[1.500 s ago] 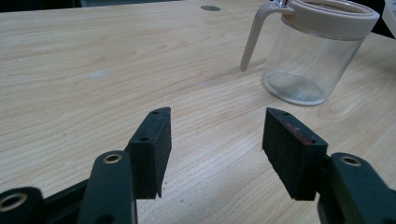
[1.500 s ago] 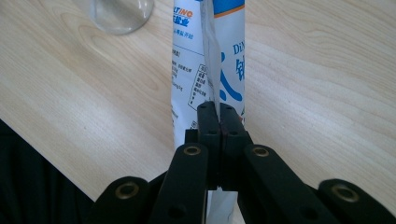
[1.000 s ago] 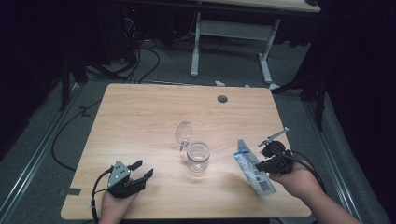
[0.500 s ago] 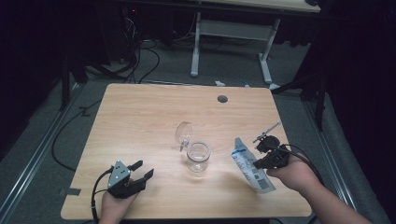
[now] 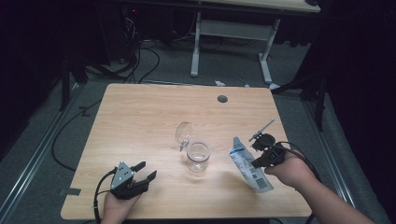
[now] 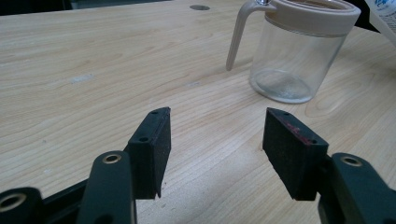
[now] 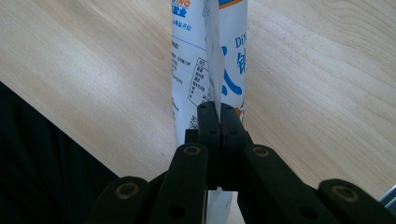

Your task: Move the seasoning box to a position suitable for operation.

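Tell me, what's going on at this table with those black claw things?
A person sits at a wooden table with a two-jaw gripper in each hand. The right gripper is clamped shut on a white and blue printed pouch, holding it beside a clear glass jar whose hinged lid stands open. The jar looks nearly empty. The left gripper rests near the table's front edge with its jaws open and nothing between them. It looks as if the pouch may be meant for the jar, but nothing is pouring.
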The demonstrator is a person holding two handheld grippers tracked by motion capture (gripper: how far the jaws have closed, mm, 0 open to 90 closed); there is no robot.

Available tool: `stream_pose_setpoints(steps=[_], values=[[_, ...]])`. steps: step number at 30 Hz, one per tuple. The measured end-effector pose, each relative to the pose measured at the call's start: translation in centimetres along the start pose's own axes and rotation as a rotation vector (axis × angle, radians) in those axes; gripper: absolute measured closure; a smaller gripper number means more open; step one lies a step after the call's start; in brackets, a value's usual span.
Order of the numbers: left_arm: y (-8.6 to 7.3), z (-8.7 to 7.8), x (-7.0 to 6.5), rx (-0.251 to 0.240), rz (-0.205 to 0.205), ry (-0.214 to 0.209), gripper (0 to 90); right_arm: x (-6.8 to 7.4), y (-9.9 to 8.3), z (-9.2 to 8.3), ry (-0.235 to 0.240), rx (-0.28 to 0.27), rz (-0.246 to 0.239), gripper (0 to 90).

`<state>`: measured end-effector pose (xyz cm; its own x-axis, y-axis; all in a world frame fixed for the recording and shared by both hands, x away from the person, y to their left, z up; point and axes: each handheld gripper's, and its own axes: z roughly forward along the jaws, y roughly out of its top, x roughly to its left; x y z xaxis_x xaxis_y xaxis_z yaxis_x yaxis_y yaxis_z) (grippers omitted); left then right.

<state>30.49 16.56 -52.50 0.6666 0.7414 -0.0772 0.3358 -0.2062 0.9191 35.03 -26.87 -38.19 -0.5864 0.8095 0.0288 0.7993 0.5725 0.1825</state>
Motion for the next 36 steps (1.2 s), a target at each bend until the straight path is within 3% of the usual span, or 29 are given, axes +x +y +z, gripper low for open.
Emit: stream_pose_setpoints(steps=[8,13,16,21,26,31,36], values=[[0.1,0.3,-1.4,-0.020,0.038,-0.017,42.5,0.2,0.0,-0.2,-0.005,0.013,0.018,90.0],[0.5,1.3,-3.3,-0.012,0.082,-0.068,41.0,0.3,0.2,-0.6,-0.005,-0.009,0.010,90.0],[0.8,2.3,-4.8,0.021,0.122,-0.101,39.8,0.4,0.4,-0.8,-0.005,-0.021,0.016,90.0],[1.5,3.4,-6.3,0.017,0.127,-0.151,39.6,0.8,0.9,-1.1,-0.002,-0.026,-0.004,90.0],[2.2,4.7,-7.8,0.015,0.123,-0.196,39.7,1.2,1.2,-1.2,-0.002,-0.033,0.007,90.0],[2.5,5.8,-8.9,0.013,0.142,-0.215,39.6,1.6,1.5,-1.4,-0.008,-0.031,0.021,90.0],[3.1,6.9,-10.1,0.001,0.140,-0.259,39.8,1.9,1.9,-1.6,-0.007,-0.040,0.004,90.0]])
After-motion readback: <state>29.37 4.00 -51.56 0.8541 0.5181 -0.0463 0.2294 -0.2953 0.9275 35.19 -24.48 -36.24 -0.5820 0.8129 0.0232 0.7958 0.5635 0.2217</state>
